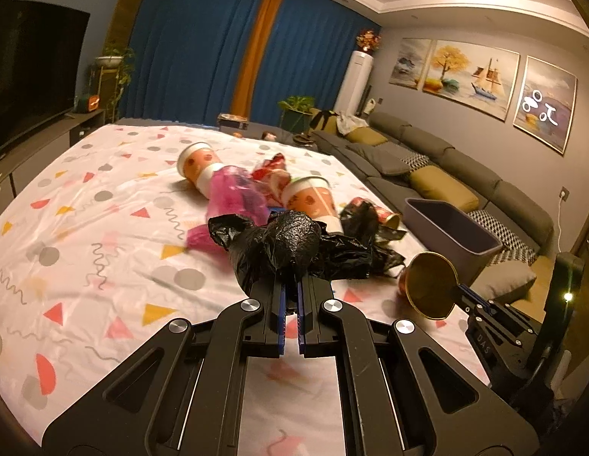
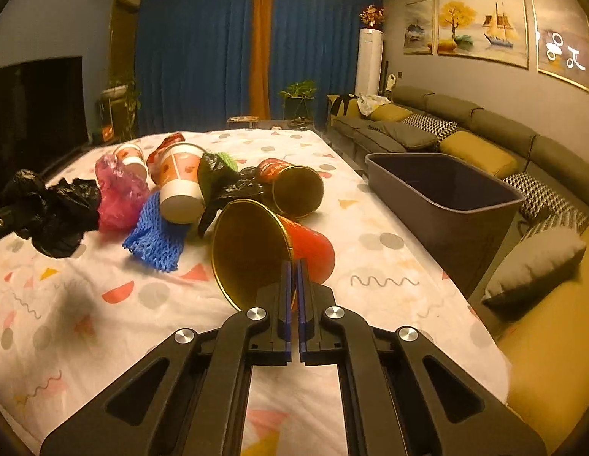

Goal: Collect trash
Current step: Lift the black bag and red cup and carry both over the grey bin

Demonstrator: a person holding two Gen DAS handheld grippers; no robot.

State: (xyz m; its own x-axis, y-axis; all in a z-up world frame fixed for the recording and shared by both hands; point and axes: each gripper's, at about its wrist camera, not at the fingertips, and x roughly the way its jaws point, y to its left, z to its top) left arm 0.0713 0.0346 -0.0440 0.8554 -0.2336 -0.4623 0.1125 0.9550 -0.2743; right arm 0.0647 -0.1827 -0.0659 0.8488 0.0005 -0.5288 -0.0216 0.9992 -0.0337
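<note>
Two hand-held grippers, each closed on trash. Left hand-held gripper pinches crumpled black plastic bag above patterned tabletop cloth. Right hand-held gripper clamps gold rim of red paper cup. Grey bin at right tabletop edge, near sofa. Only right view shows blue mesh net beside white-bottomed cup; left view hides it behind held bag. Pink bag lies further back among cups.
</note>
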